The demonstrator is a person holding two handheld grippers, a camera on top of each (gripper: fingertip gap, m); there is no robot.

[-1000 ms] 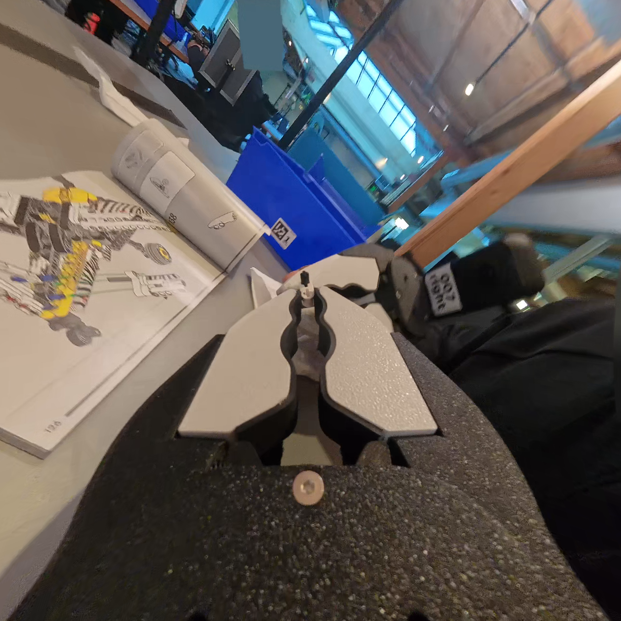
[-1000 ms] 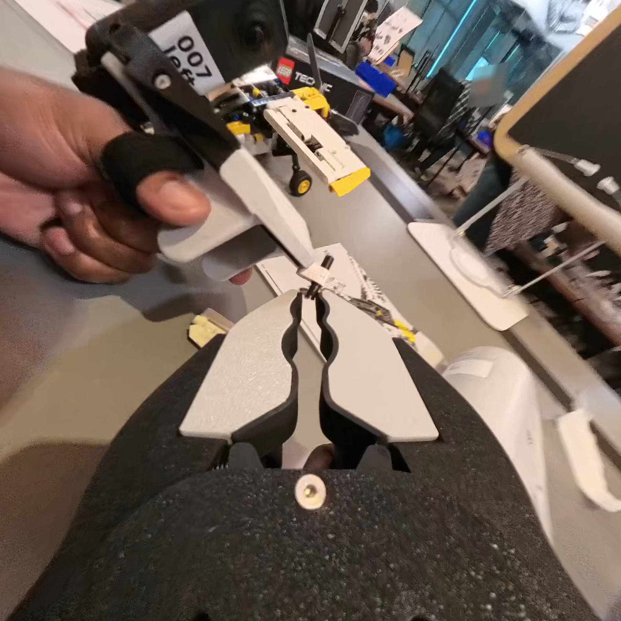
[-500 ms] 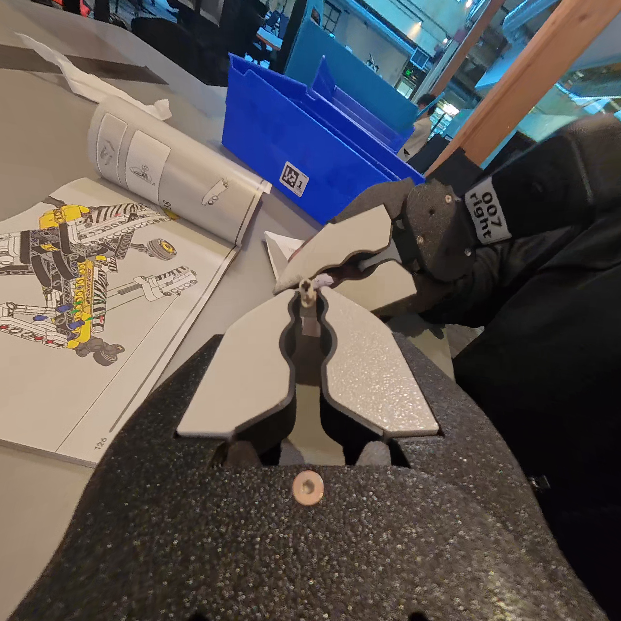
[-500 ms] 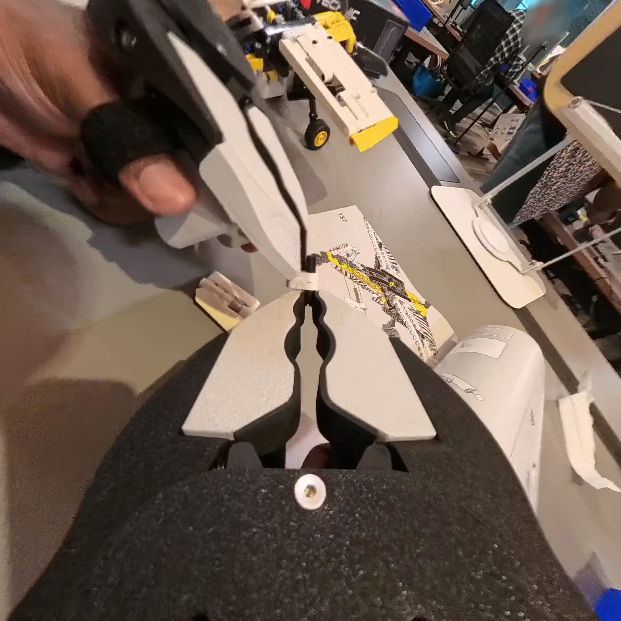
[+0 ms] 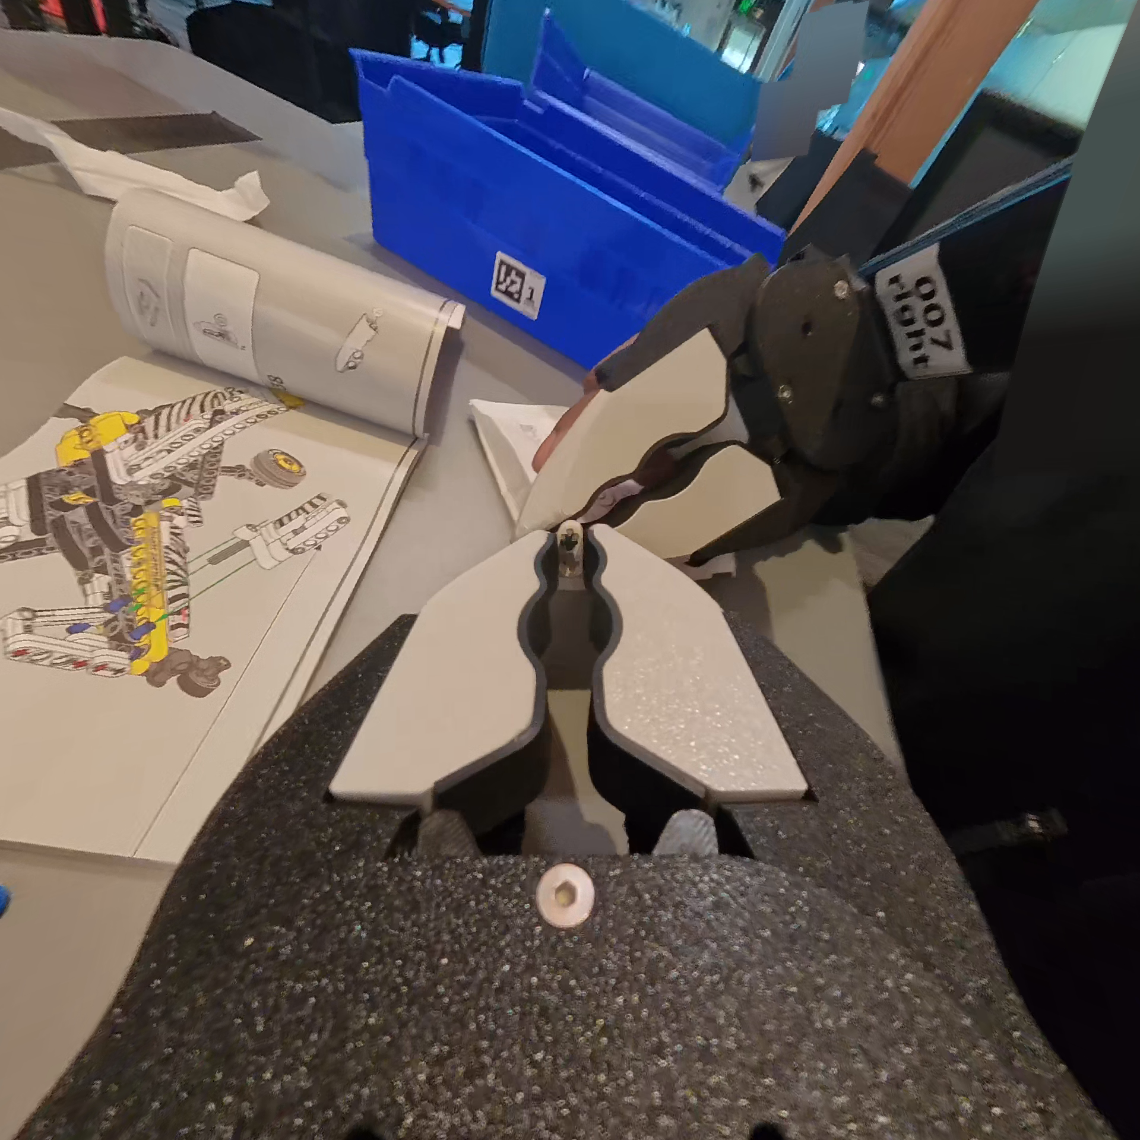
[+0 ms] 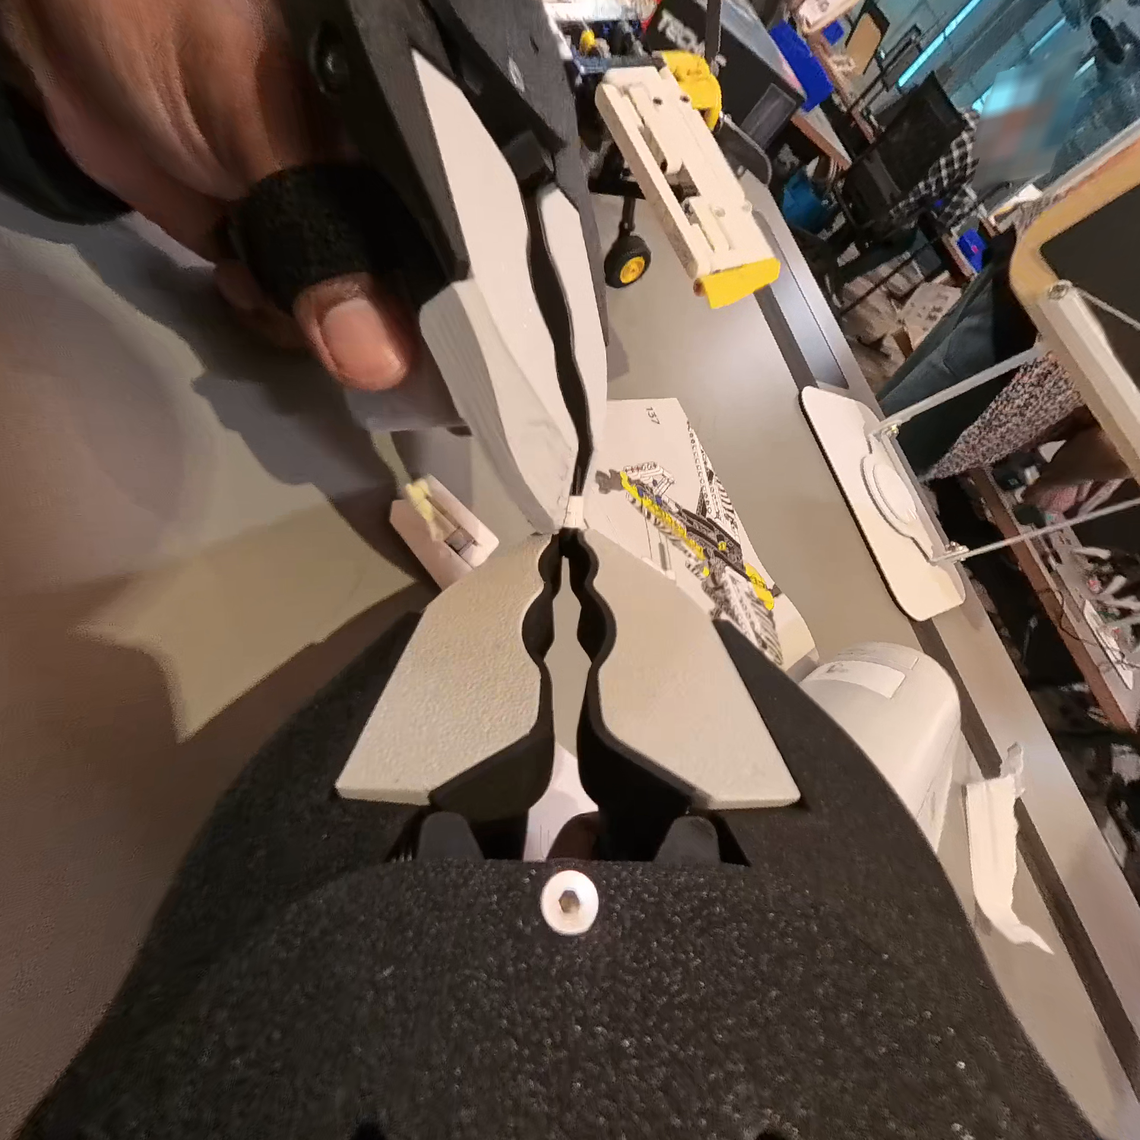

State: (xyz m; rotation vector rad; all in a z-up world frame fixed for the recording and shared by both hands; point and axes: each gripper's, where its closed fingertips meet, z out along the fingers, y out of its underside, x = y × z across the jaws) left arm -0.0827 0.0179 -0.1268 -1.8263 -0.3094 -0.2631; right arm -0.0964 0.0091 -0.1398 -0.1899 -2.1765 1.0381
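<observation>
jaws of the left gripper (image 5: pixel 570 546) clamp a small white piece (image 5: pixel 569 551), tip to tip with the right gripper (image 6: pixel 564 543). its jaws pinch a thin black pin (image 6: pixel 565 538), lined up with the piece above the worktop (image 5: pixel 444 512) near the manual (image 5: pixel 185 555).

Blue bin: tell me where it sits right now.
In the left wrist view the blue bin stands on the grey table at upper centre, beyond the open instruction booklet and behind the right gripper.

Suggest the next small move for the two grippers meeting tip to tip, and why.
Probably hold the left gripper steady: its fingers clamp a small white piece, and the right gripper, fingers nearly shut, meets it tip to tip above the instruction booklet.
</observation>
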